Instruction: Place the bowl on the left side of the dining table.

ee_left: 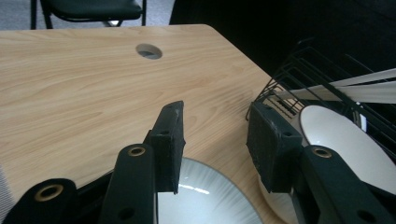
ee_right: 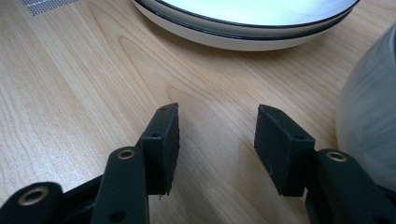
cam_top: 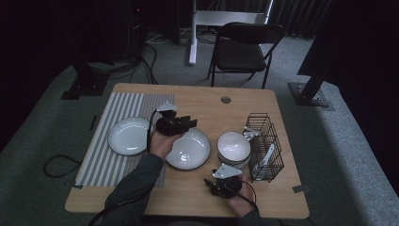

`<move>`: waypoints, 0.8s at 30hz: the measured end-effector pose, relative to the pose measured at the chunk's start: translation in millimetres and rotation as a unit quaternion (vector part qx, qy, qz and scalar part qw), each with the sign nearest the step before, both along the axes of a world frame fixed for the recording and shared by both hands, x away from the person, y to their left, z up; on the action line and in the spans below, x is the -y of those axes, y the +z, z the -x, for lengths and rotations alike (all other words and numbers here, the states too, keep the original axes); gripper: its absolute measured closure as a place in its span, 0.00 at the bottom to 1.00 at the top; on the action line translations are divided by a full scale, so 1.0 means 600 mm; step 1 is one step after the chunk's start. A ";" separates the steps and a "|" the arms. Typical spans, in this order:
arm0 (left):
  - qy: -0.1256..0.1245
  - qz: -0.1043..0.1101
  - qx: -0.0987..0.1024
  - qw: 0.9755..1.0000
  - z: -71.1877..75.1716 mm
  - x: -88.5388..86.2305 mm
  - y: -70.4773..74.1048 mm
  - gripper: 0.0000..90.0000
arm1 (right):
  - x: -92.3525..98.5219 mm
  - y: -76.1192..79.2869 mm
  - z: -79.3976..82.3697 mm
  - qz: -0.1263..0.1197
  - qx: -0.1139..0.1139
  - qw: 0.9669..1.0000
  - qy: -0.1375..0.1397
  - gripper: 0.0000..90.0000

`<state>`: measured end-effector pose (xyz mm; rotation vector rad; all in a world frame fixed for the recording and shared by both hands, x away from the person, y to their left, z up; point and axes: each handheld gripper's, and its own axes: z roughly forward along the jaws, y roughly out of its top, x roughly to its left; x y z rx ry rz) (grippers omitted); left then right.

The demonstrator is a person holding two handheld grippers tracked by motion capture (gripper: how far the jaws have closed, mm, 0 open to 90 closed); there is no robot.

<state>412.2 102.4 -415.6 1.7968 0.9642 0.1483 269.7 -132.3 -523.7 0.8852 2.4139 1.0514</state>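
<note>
Left gripper (cam_top: pixel 187 123) is held open and empty over the plate (cam_top: pixel 188 149); right gripper (cam_top: pixel 210 184), likewise open and empty, is parked beside the bowls (cam_top: pixel 234 148), presumably awaiting a grab.

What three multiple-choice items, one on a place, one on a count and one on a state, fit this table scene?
1. Where does the wire dish rack stand?
A. at the table's right edge
B. on the striped mat
C. on the chair

2. How many plates lie on the table?
A. one
B. two
C. four

3. How is the left hand-held gripper?
A. shut on a plate
B. shut, empty
C. open, empty

Answers: 1 A, it stands right of the bowls. 2 B, one plate on the striped mat, another beside it. 3 C, only wood shows between its jaws.
</note>
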 end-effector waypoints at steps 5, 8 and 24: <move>-0.016 -0.001 -0.003 1.000 -0.001 0.024 0.000 0.63 | 0.001 -0.001 0.000 -0.005 -0.003 1.000 -0.001 0.55; -0.030 -0.004 -0.007 1.000 0.000 0.043 -0.003 0.63 | 0.002 -0.001 0.001 -0.007 -0.003 1.000 -0.001 0.55; -0.085 -0.013 -0.035 0.996 0.011 0.136 -0.026 0.63 | 0.003 -0.002 0.002 -0.009 -0.002 1.000 0.000 0.55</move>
